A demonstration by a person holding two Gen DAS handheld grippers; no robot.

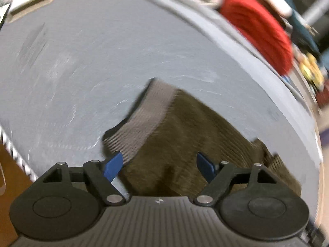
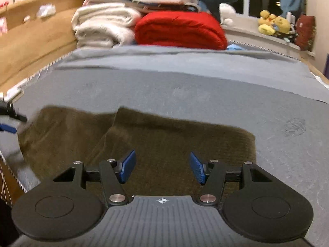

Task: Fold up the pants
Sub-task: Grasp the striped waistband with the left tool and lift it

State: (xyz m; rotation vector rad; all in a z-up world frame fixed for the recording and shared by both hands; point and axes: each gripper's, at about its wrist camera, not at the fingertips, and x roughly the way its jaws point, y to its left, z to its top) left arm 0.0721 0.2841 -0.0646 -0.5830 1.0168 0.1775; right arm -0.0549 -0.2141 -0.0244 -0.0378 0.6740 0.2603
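Note:
Olive-brown corduroy pants [image 2: 160, 140] lie folded flat on a grey bed cover [image 2: 185, 86]. In the left wrist view the pants [image 1: 185, 135] show a lighter grey-brown ribbed band [image 1: 144, 119] turned up at their far left corner. My left gripper [image 1: 159, 166] is open, just above the pants, holding nothing. My right gripper [image 2: 162, 167] is open above the near edge of the pants, empty. The left gripper's blue fingertip [image 2: 7, 128] shows at the far left of the right wrist view, beside the pants' left end.
A red folded blanket [image 2: 181, 30], white folded blankets [image 2: 102, 22] and other linens are stacked at the bed's far end. Yellow plush toys [image 2: 271, 22] sit on the window sill. A wooden bed side [image 2: 30, 41] runs along the left.

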